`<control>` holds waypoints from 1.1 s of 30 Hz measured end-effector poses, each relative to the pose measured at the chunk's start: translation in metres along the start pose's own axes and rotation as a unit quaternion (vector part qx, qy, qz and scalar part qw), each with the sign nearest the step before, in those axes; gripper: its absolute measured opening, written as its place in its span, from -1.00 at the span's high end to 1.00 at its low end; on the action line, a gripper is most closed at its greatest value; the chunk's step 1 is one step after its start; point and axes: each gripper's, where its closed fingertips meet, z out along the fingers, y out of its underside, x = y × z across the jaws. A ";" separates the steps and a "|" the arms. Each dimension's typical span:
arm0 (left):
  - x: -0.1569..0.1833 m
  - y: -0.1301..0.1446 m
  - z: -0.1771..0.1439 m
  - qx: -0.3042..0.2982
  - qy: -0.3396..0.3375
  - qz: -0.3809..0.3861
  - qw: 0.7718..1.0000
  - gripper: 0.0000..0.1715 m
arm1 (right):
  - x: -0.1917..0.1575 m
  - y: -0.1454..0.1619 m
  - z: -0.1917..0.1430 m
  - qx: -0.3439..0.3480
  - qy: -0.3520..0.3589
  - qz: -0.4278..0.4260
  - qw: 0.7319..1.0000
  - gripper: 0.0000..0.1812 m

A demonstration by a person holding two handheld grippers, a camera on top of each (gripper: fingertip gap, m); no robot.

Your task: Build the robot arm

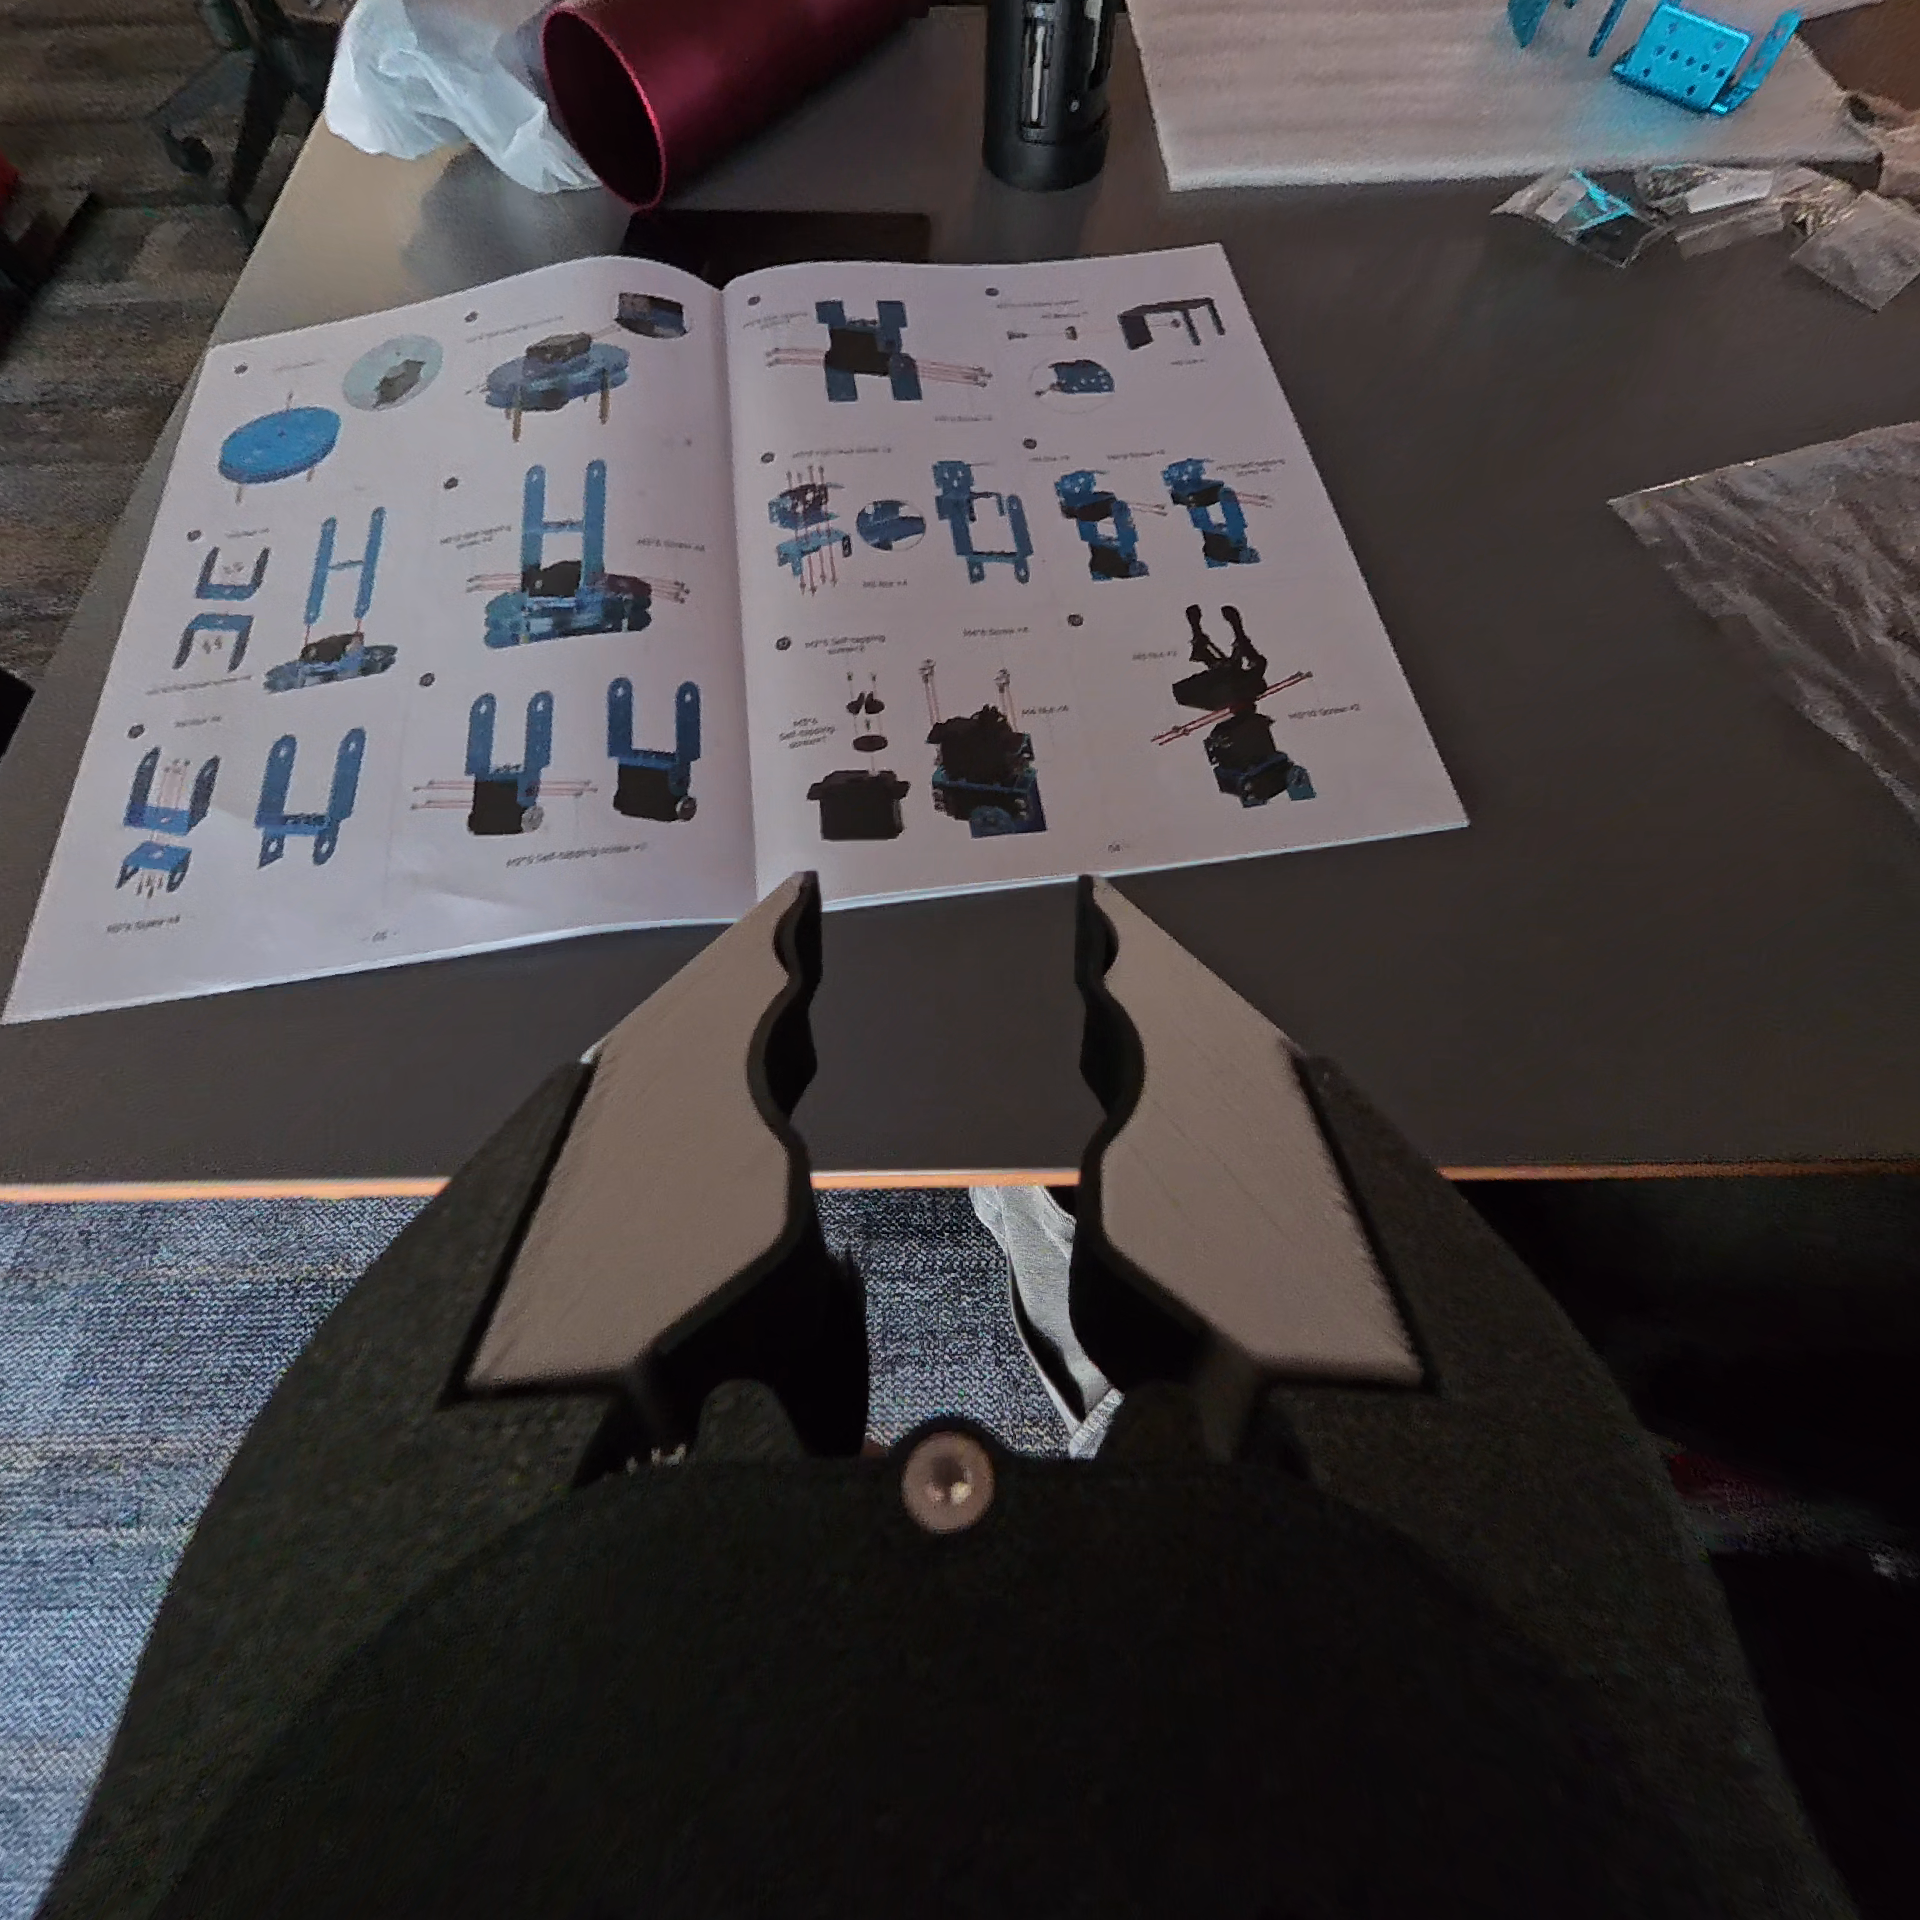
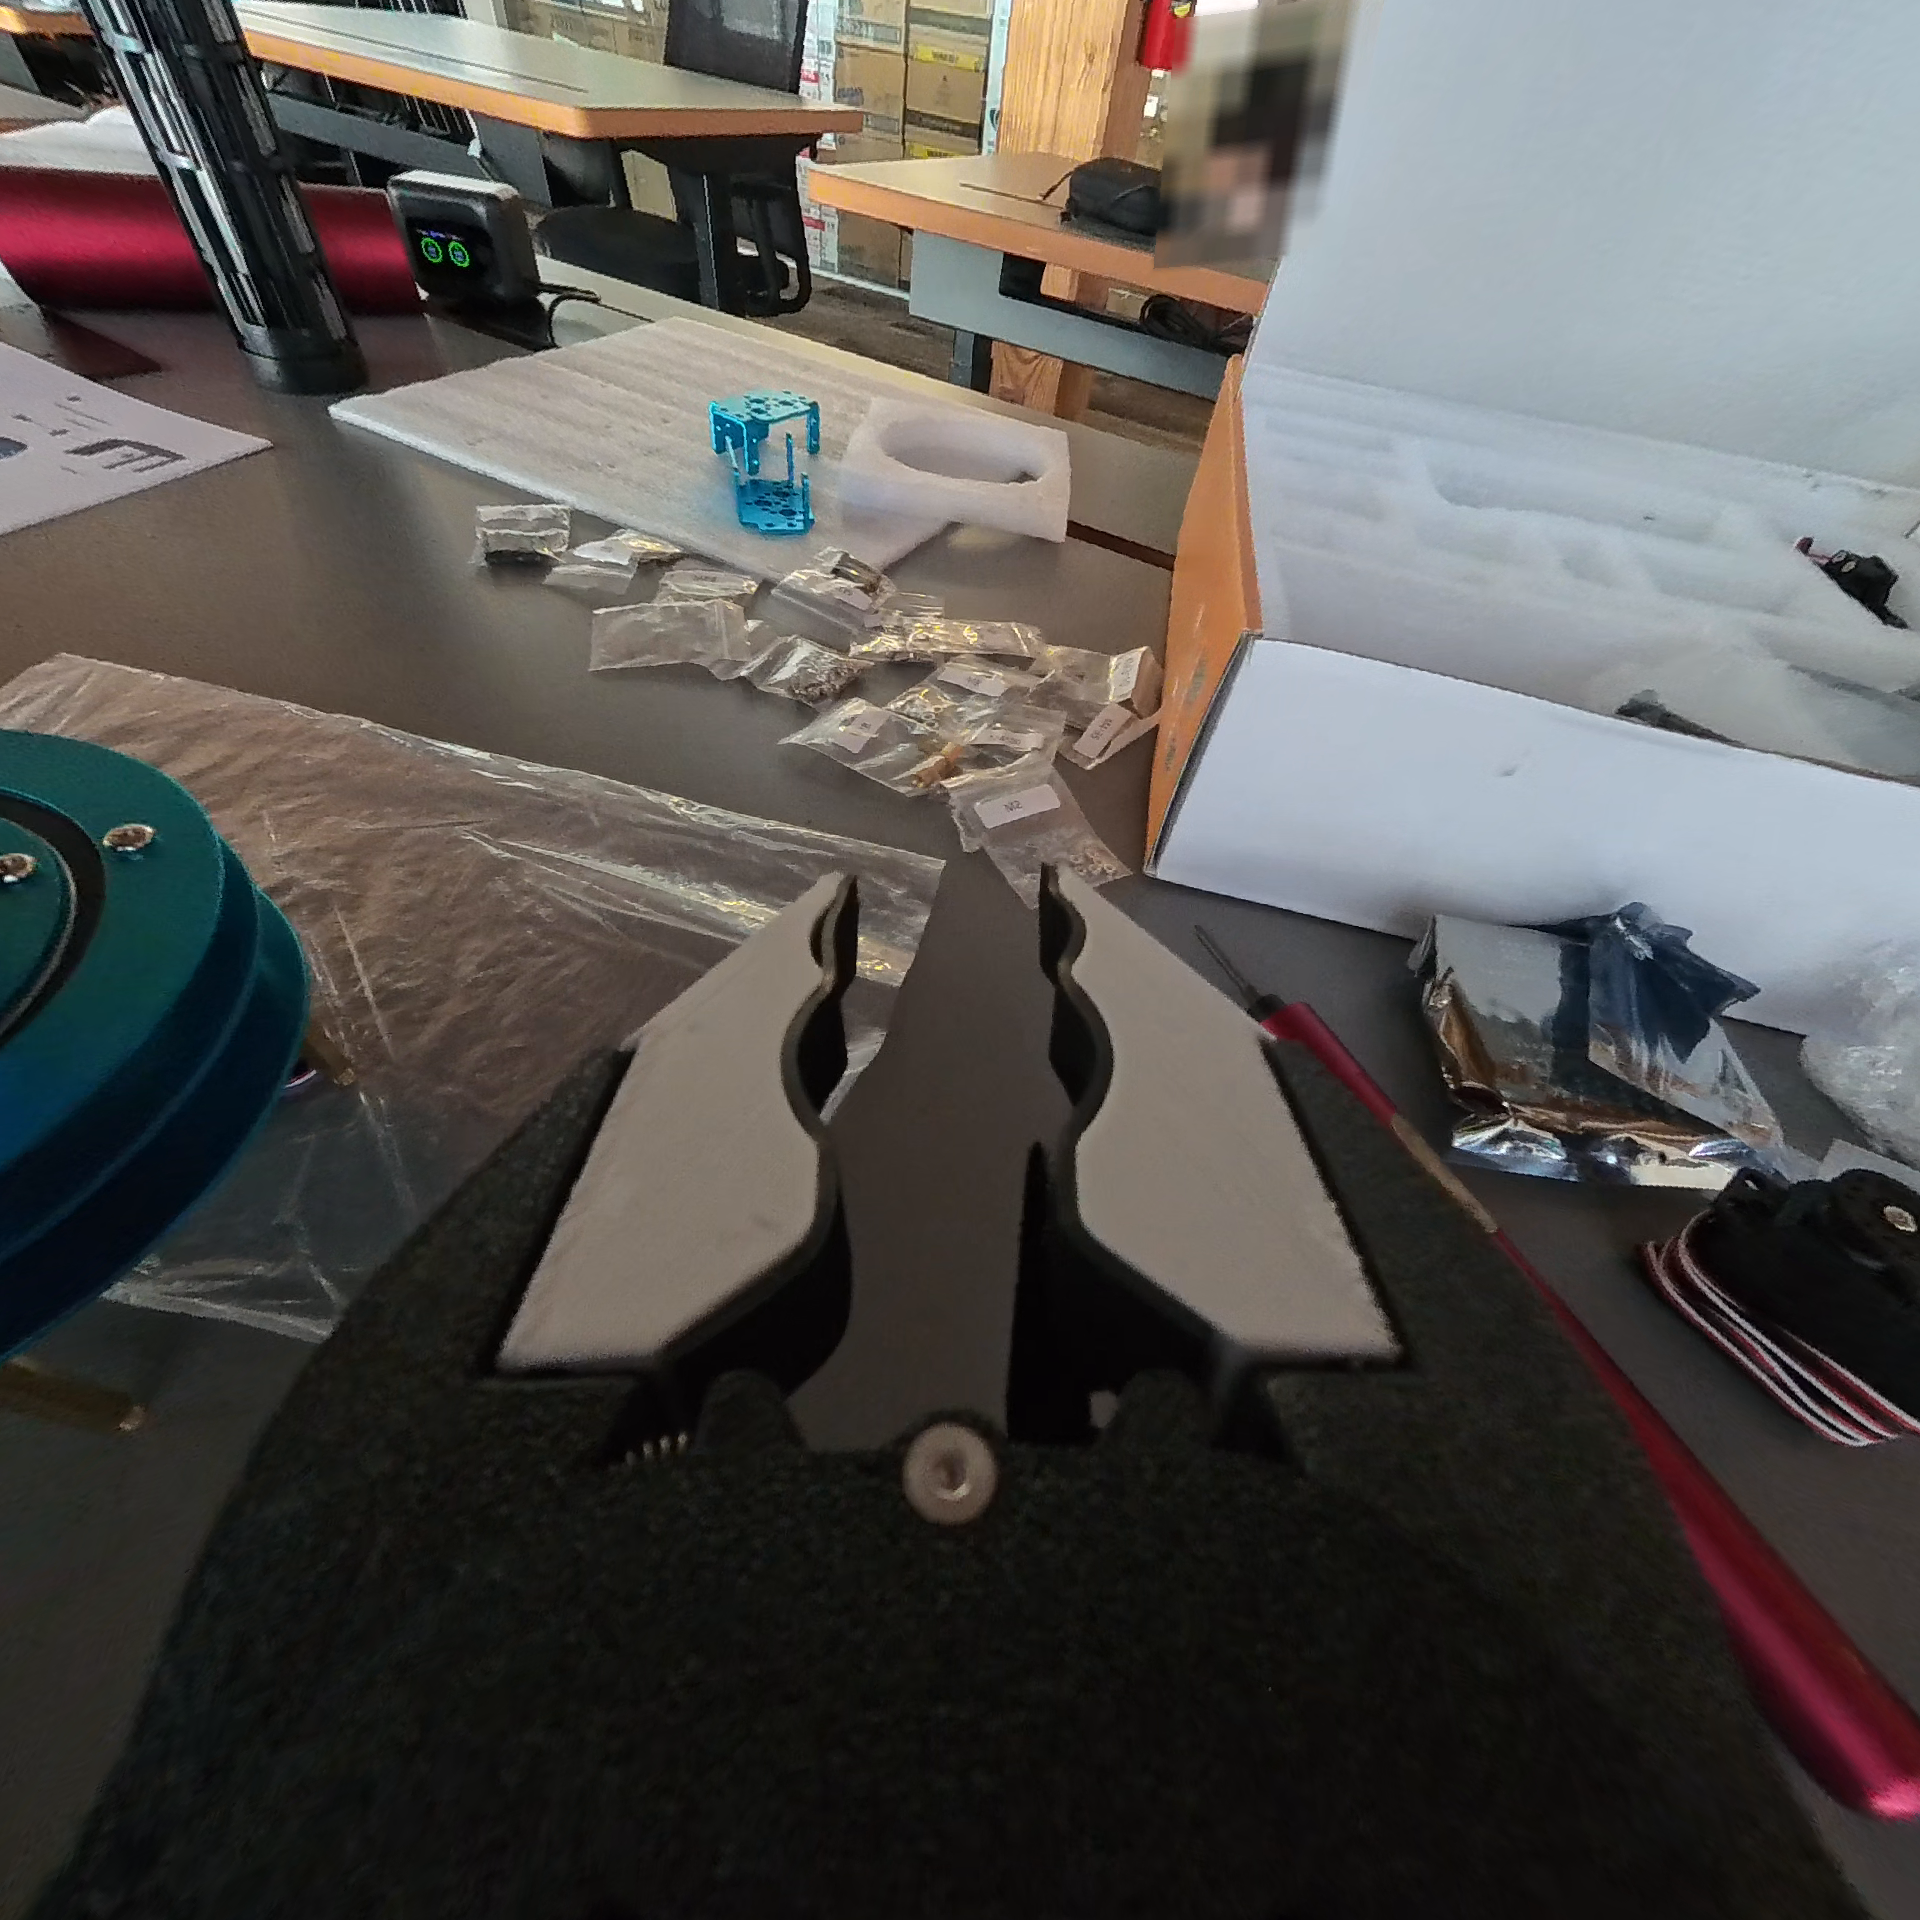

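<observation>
From the left wrist view, the left gripper (image 1: pixel 948 894) hangs with fingers spread apart and empty, just short of one open booklet (image 1: pixel 727 582) lying flat on the grey bench (image 1: pixel 1558 935); one dark red tube (image 1: pixel 608 99) lies beyond. From the right wrist view, the right gripper (image 2: pixel 945 894) is likewise parted, holding nothing, between one teal disc (image 2: pixel 114 997) and one red screwdriver (image 2: pixel 1621 1423), with about a dozen small labelled bags (image 2: pixel 883 686) ahead beside one open box (image 2: pixel 1507 821).

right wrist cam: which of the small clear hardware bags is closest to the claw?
The bag with the white label at the near end of the scatter, just beyond the open right claw. The other hardware bags lie farther back toward the blue bracket.
</observation>
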 end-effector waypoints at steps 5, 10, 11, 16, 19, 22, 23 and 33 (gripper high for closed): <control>0.010 -0.006 0.018 -0.014 0.008 0.007 1.000 0.45 | 0.000 0.003 0.003 -0.011 -0.006 0.005 1.000 0.62; 0.021 -0.025 0.032 -0.011 0.032 0.013 0.999 0.47 | 0.004 0.004 0.004 -0.011 -0.014 0.028 0.999 0.62; 0.022 -0.028 0.036 -0.012 0.034 0.010 0.999 0.47 | 0.004 0.004 0.005 -0.011 -0.016 0.032 0.999 0.62; 0.025 -0.036 0.064 -0.028 0.038 -0.007 0.999 0.48 | 0.006 0.007 0.006 -0.016 -0.026 0.053 0.998 0.62; 0.028 -0.045 0.083 -0.033 0.041 -0.015 0.999 0.48 | 0.007 0.008 0.007 -0.018 -0.031 0.061 0.997 0.62; 0.030 -0.051 0.096 -0.036 0.041 -0.005 0.998 0.48 | 0.008 0.007 0.007 -0.016 -0.030 0.065 0.997 0.62; 0.031 -0.052 0.099 -0.038 0.041 -0.001 0.998 0.48 | 0.008 0.007 0.007 -0.015 -0.030 0.066 0.997 0.62; 0.042 -0.055 0.119 -0.054 0.059 0.027 0.996 0.48 | 0.008 0.009 0.008 -0.022 -0.027 0.062 0.997 0.61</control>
